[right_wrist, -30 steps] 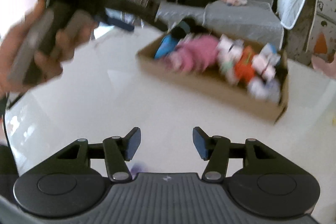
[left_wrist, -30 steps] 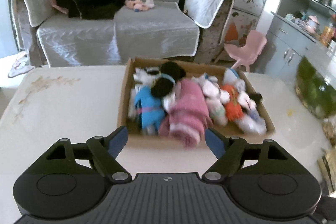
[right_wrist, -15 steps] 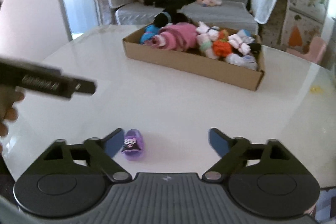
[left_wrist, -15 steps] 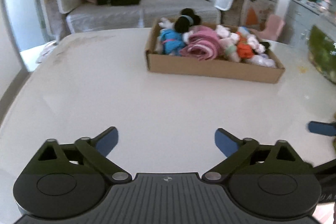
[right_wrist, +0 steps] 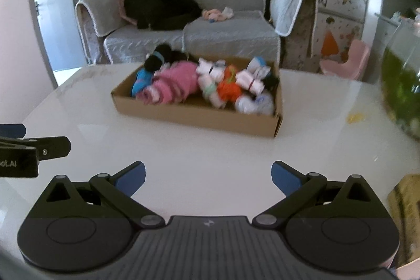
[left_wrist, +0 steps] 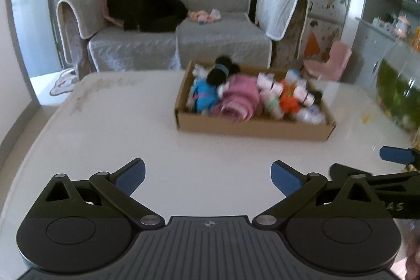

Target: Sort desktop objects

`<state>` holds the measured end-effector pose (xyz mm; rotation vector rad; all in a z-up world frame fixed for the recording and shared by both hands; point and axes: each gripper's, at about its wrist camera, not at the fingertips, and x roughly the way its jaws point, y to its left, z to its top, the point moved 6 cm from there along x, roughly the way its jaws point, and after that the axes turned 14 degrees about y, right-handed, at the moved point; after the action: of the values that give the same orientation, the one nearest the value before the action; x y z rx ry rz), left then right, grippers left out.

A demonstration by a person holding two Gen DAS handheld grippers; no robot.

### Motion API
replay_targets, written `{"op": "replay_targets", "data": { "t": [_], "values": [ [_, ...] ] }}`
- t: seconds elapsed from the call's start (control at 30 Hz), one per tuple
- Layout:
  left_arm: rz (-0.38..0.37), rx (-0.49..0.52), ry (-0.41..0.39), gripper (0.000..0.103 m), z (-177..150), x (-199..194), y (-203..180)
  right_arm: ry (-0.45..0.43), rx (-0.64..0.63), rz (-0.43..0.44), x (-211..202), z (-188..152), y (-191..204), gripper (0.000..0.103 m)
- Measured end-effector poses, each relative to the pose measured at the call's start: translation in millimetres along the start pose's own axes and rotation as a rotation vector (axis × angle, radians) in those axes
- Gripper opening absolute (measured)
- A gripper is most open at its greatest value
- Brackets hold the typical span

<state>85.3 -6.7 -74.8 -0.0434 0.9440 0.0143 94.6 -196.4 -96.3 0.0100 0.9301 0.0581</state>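
A shallow cardboard box [left_wrist: 252, 126] stands on the white table [left_wrist: 118, 127], packed with rolled socks and cloths: a pink roll [left_wrist: 240, 100], a blue one [left_wrist: 203, 96], an orange one [left_wrist: 288, 100] and a black one [left_wrist: 221, 71]. The box also shows in the right wrist view [right_wrist: 199, 116]. My left gripper [left_wrist: 207, 176] is open and empty above bare table, well short of the box. My right gripper [right_wrist: 208, 176] is open and empty too. The right gripper's finger shows at the left view's right edge [left_wrist: 393, 155].
A grey sofa [left_wrist: 183, 38] with a black garment stands behind the table. A fish tank [right_wrist: 401, 93] sits at the table's right side, with a yellowish object [right_wrist: 407, 201] near the right gripper. A pink child's chair [left_wrist: 329, 62] is on the floor beyond.
Both grippers have pulled back from the box and now sit level, side by side. The small purple toy seen by the right gripper half a second ago is out of view.
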Motion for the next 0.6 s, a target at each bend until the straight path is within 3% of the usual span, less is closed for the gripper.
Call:
{"op": "replay_targets", "data": {
  "t": [0.2,0.6],
  "values": [
    [-0.016,0.034,-0.045,0.103,18,-18,-19,-0.027,-0.007,-0.036,-8,23,0,0.102],
    [-0.031,0.052,-0.063,0.103,23,-27,-26,-0.031,0.006,-0.054,-8,28,-6,0.102]
  ]
}}
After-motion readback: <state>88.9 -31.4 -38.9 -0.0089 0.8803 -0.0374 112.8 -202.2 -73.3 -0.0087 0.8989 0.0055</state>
